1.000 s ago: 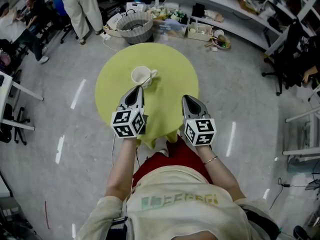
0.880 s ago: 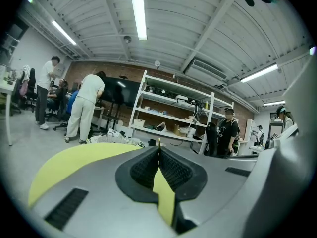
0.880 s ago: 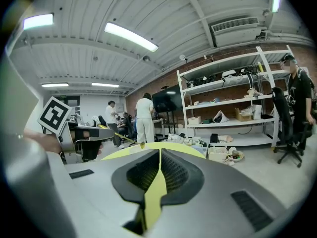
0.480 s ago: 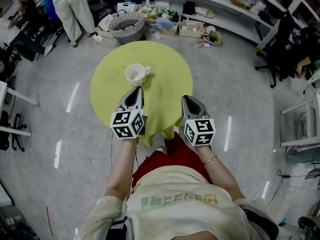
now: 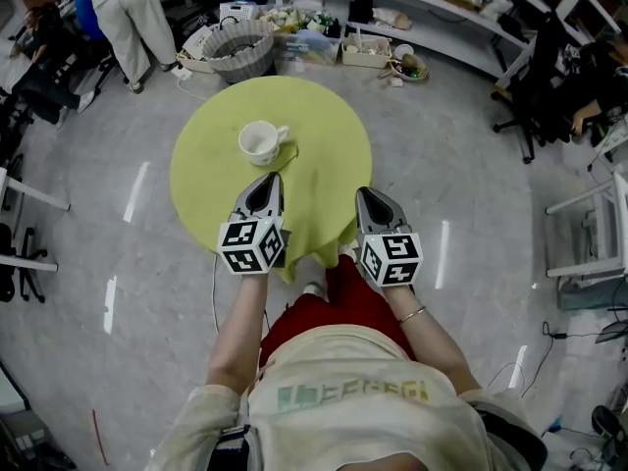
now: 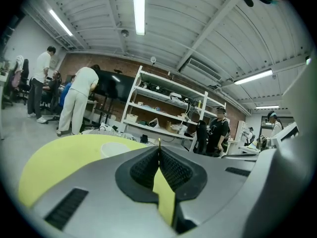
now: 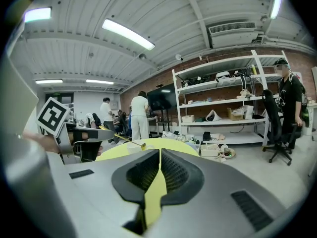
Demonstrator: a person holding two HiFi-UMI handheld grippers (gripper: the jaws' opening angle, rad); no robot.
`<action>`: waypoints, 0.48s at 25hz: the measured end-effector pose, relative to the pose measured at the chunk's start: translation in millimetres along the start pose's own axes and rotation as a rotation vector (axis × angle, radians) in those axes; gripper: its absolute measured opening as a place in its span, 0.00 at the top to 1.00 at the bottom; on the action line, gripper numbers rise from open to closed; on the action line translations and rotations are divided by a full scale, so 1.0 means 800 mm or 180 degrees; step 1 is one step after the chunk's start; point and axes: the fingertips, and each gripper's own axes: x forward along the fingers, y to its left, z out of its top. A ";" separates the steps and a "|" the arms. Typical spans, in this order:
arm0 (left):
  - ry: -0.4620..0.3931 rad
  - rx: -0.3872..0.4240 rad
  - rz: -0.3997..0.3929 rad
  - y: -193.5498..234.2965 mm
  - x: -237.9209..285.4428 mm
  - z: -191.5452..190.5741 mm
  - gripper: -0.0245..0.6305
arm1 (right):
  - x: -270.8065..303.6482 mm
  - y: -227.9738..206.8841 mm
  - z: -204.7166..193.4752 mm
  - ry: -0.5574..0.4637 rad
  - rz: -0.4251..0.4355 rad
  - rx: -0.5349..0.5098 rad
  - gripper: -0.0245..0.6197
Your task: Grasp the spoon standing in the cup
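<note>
A white cup [image 5: 259, 143] stands on the round yellow-green table [image 5: 329, 135], a little beyond my left gripper [image 5: 270, 177]. In the right gripper view a thin gold spoon [image 7: 124, 137] juts forward out of the left jaws, and its round end is close to the cup [image 7: 132, 146]. The left gripper view shows only the spoon's gold sliver [image 6: 159, 142] above the closed pads, with the cup [image 6: 115, 148] to the left. I see no spoon inside the cup. My right gripper [image 5: 365, 192] hovers over the table's near right edge, jaws together and holding nothing.
Beyond the table are a wicker basket [image 5: 238, 47], a standing person [image 5: 123, 13] and low shelves with boxes [image 5: 392, 27]. A black office chair [image 5: 535, 81] stands at the right. White desk legs [image 5: 20, 194] are at the left, and grey floor surrounds the table.
The table and cup have drifted left and slightly up in the head view. Both grippers keep the same pose and stay shut.
</note>
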 end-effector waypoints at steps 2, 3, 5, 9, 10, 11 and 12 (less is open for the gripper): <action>0.0025 -0.0011 -0.0021 -0.003 0.003 -0.003 0.92 | -0.001 -0.004 -0.002 0.0025 -0.0025 0.0004 0.90; 0.0044 -0.0015 -0.0030 -0.005 0.003 -0.005 0.92 | -0.001 -0.005 -0.003 0.0038 -0.0035 0.0006 0.90; 0.0086 -0.0026 -0.0046 -0.009 0.001 -0.011 0.92 | -0.004 -0.006 -0.005 0.0059 -0.0049 0.0017 0.90; 0.0150 -0.0068 -0.0048 -0.018 -0.001 -0.026 0.92 | -0.011 -0.012 -0.011 0.0091 -0.0050 0.0027 0.90; 0.0163 -0.0077 -0.0048 -0.022 0.000 -0.029 0.92 | -0.013 -0.015 -0.012 0.0103 -0.0051 0.0029 0.90; 0.0176 -0.0084 -0.0048 -0.026 0.001 -0.031 0.92 | -0.014 -0.018 -0.012 0.0110 -0.0053 0.0034 0.90; 0.0188 -0.0089 -0.0047 -0.028 0.002 -0.033 0.92 | -0.015 -0.021 -0.013 0.0114 -0.0054 0.0038 0.90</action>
